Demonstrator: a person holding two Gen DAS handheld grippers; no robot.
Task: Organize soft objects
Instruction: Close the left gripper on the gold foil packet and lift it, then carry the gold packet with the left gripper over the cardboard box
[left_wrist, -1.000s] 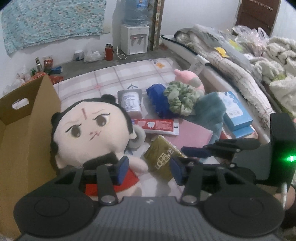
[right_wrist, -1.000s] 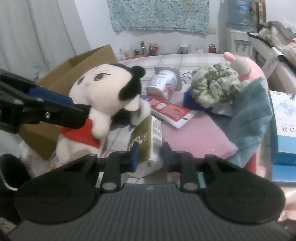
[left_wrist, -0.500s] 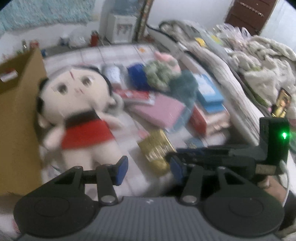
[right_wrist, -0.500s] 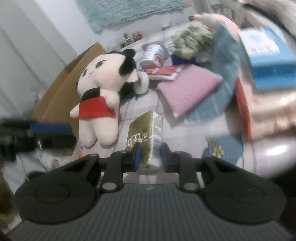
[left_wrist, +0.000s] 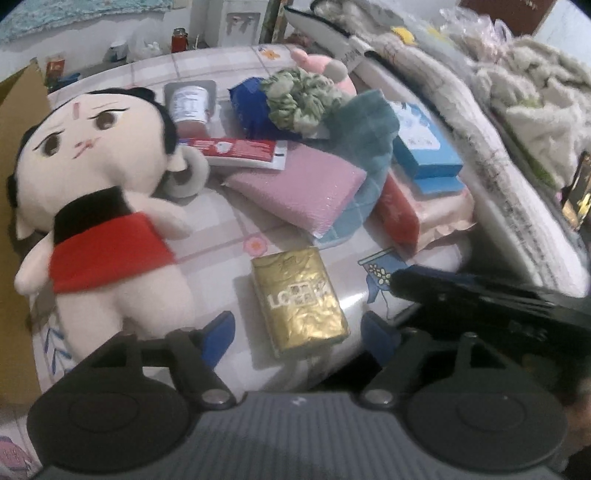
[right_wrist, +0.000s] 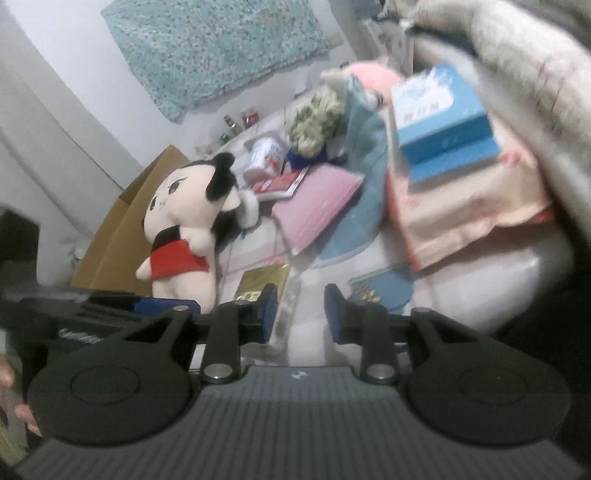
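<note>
A lived-in home bedroom, a mattress (left_wrist: 207, 70) in checked floral sheet strewn with household odds, heaped blankets (left_wrist: 517, 96) along one side, a patterned cloth (right_wrist: 214, 48) hung on the white wall, a water dispenser (left_wrist: 242, 18) beyond, a cardboard box (right_wrist: 122, 229) alongside

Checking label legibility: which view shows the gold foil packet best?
The left wrist view: the gold foil packet lies whole and fairly sharp, its print facing the camera. The right wrist view shows only a blurred corner of it behind the claw fingers.
</note>
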